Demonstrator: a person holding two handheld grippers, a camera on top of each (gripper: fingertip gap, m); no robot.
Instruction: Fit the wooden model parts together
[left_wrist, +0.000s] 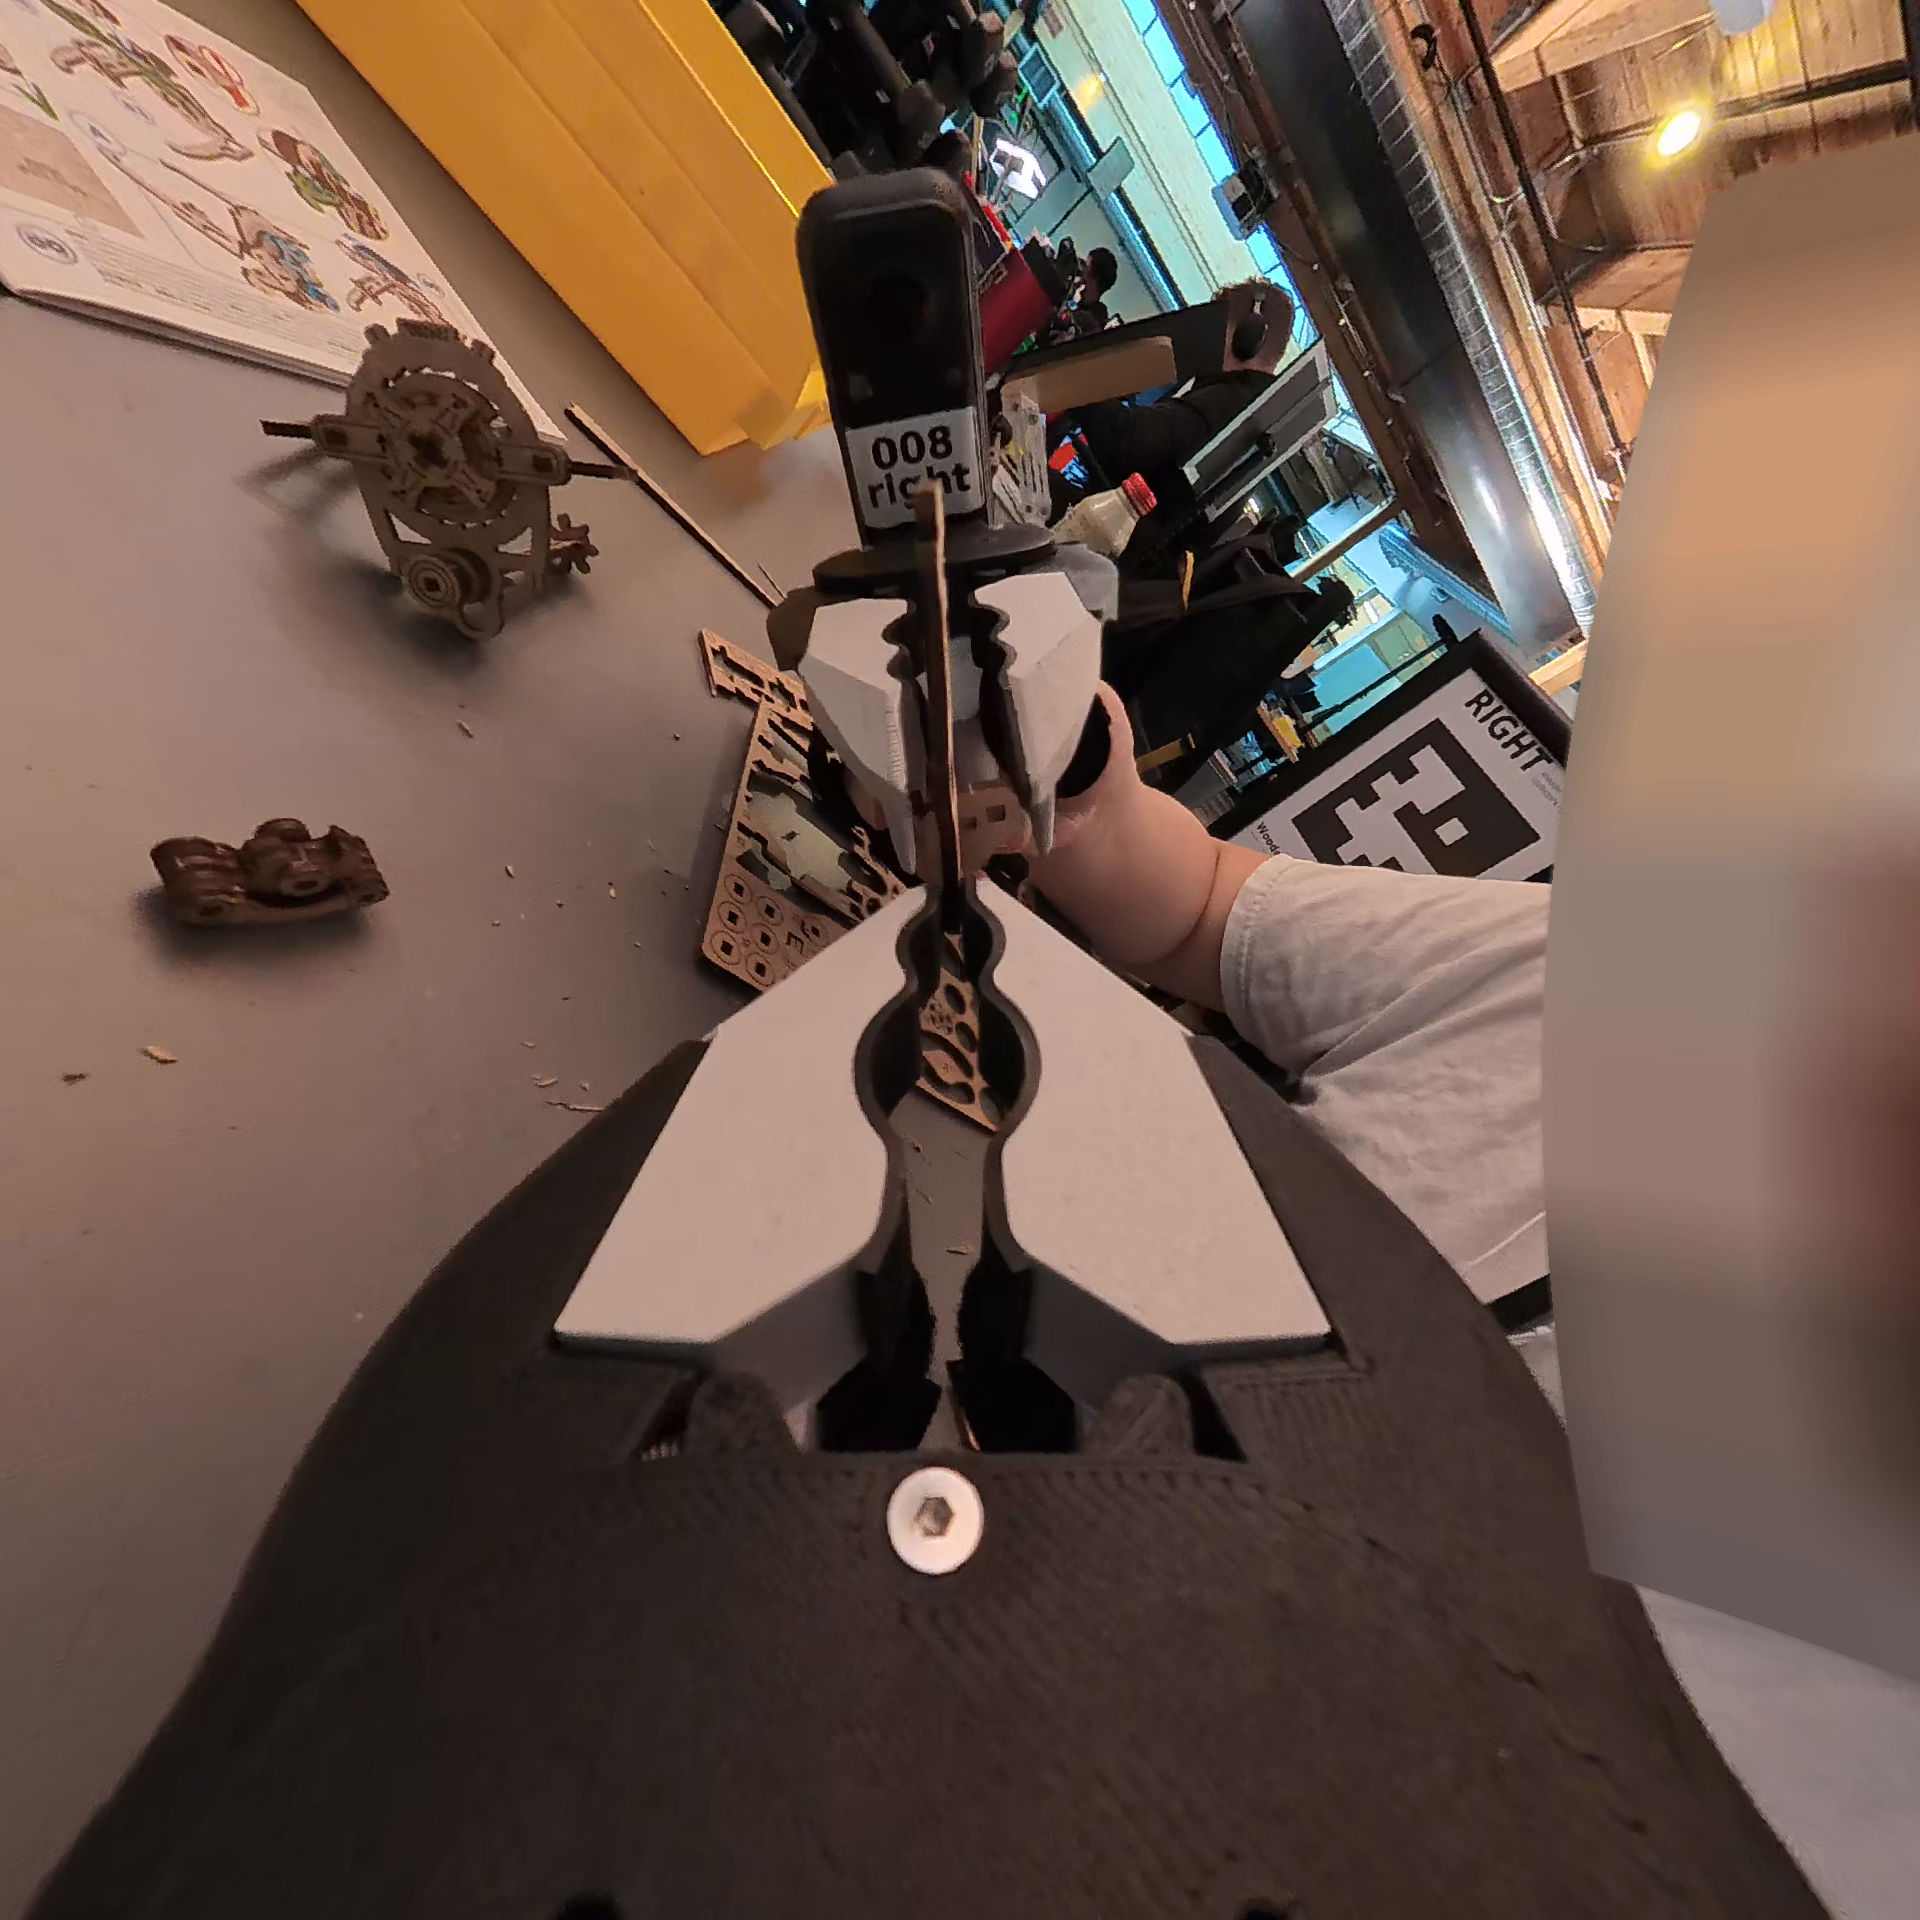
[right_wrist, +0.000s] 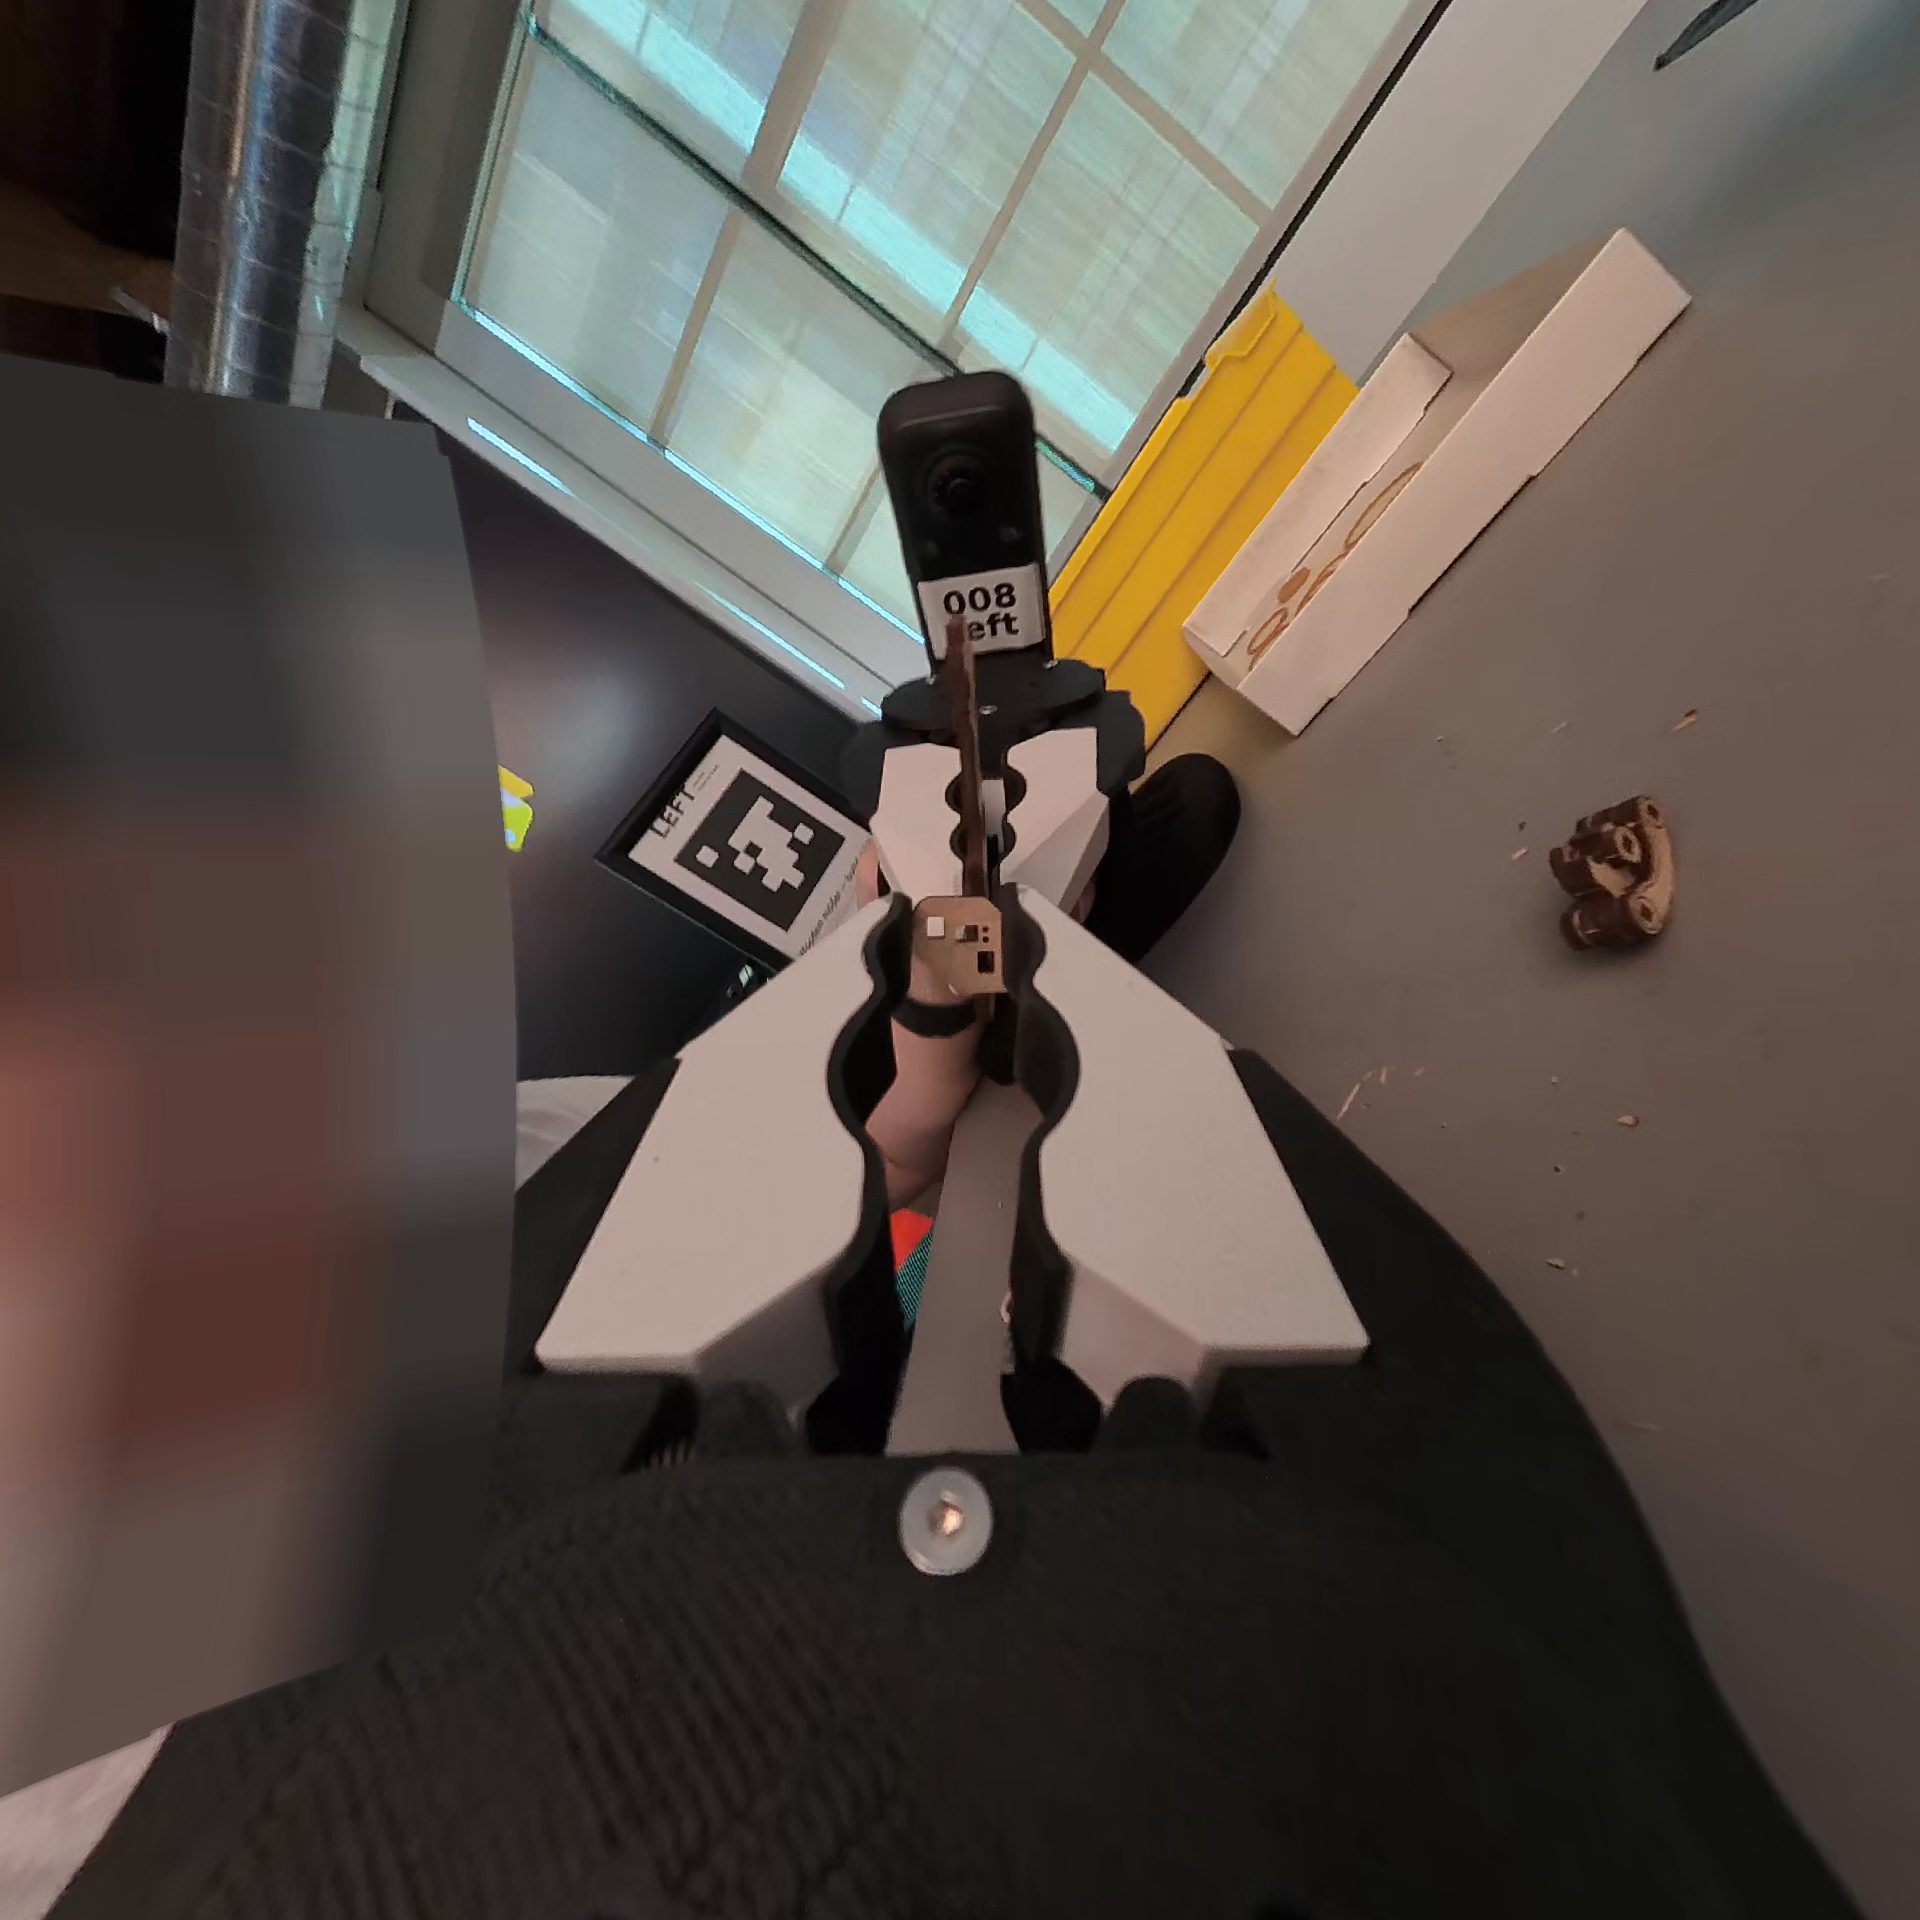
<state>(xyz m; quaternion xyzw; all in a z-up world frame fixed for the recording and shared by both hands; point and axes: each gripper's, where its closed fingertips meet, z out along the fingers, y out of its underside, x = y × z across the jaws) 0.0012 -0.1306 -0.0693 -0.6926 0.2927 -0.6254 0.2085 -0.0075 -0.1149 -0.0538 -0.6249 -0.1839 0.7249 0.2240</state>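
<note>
Grippers meet nose to nose above the table (left_wrist: 260, 1195): left gripper (left_wrist: 948, 906) clamps a thin wooden strip (left_wrist: 935, 665) edge-on, right gripper (right_wrist: 954, 920) pinches a small slotted piece (right_wrist: 961, 951), aligned for mating.

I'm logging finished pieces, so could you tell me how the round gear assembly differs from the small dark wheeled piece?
The gear assembly stands upright; the wheeled piece sits low. The gear assembly is paler, with a rod through it; the wheeled piece is darker brown. Both rest on the table.
</note>
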